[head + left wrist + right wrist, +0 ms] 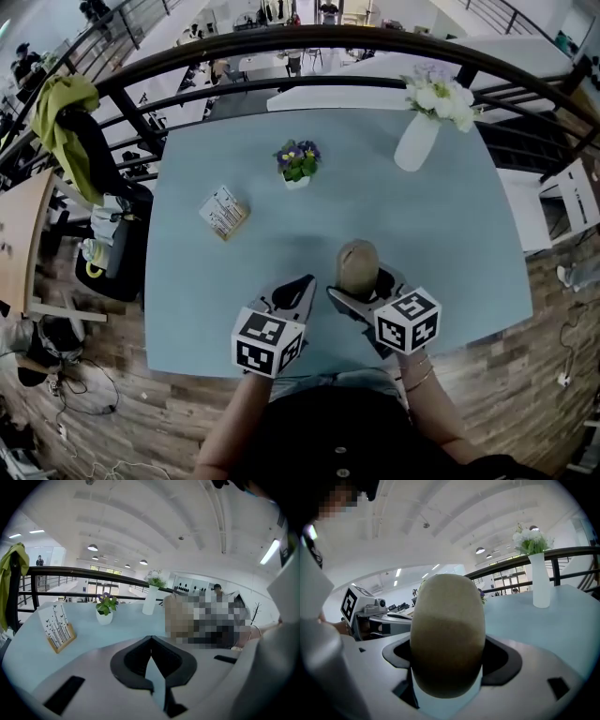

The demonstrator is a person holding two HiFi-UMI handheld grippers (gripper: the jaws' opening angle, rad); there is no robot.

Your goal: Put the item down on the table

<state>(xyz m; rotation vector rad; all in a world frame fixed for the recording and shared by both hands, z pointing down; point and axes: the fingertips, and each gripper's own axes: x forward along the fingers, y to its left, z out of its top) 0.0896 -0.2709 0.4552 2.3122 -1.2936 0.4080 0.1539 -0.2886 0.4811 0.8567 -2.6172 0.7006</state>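
Observation:
A tan-brown, egg-shaped item [357, 265] stands upright between the jaws of my right gripper [362, 284], which is shut on it, near the front of the pale blue table [441, 234]. Whether its underside touches the table I cannot tell. In the right gripper view the item [447, 634] fills the middle and hides the gap between the jaws. My left gripper [298, 289] sits just left of it, about level; its jaws meet at the tips with nothing between them [151, 641].
A white vase of white flowers [418, 139] stands at the back right. A small potted plant with purple flowers [297, 162] is at the back middle, and a wooden card holder [224, 212] sits left. A dark railing [309, 42] runs behind the table.

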